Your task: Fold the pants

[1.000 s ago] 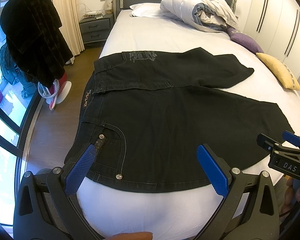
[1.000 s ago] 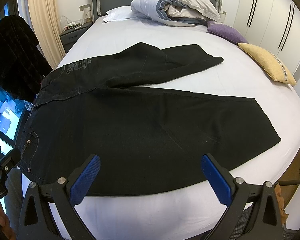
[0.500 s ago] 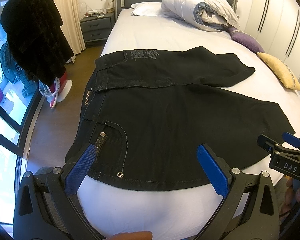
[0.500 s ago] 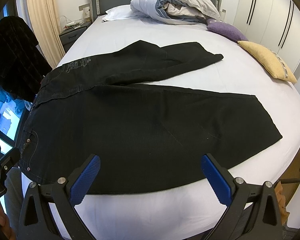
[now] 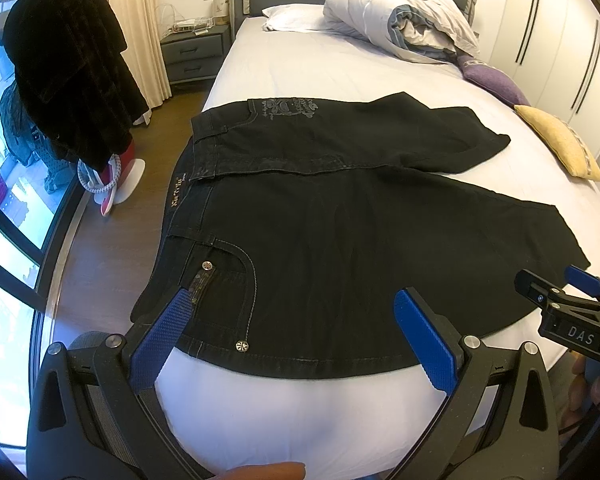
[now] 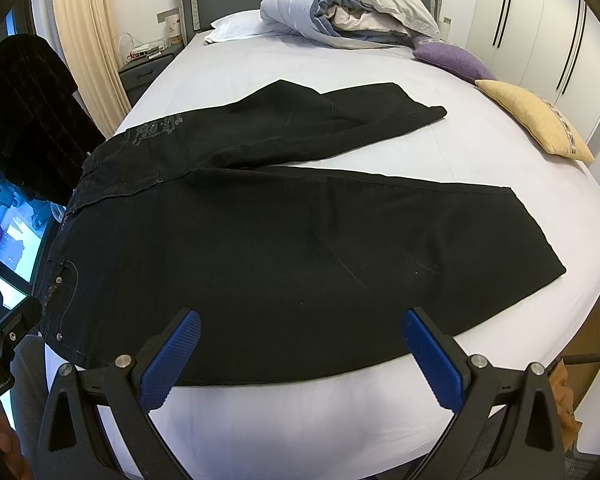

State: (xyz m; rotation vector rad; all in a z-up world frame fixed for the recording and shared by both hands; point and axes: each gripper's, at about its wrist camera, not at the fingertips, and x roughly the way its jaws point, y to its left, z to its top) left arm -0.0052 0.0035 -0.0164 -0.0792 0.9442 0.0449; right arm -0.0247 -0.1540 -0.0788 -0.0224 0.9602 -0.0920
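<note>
Black denim pants [image 5: 340,240] lie flat on the white bed [image 5: 300,412], waist at the left edge, two legs spread to the right; they also show in the right wrist view [image 6: 300,232]. My left gripper [image 5: 296,308] is open and empty, hovering over the front pocket at the near waist corner. My right gripper [image 6: 300,328] is open and empty, above the near leg's front edge. The right gripper also shows at the right of the left wrist view [image 5: 572,304].
A rolled duvet [image 5: 400,20], a white pillow [image 5: 292,22], a purple cushion [image 5: 492,80] and a yellow cushion [image 5: 560,144] lie at the far and right sides of the bed. A dark coat [image 5: 68,64] hangs at the left, by a nightstand [image 5: 192,54].
Both grippers have shifted slightly; the pants sit a little lower and closer in both views. Nothing was taken hold of.
</note>
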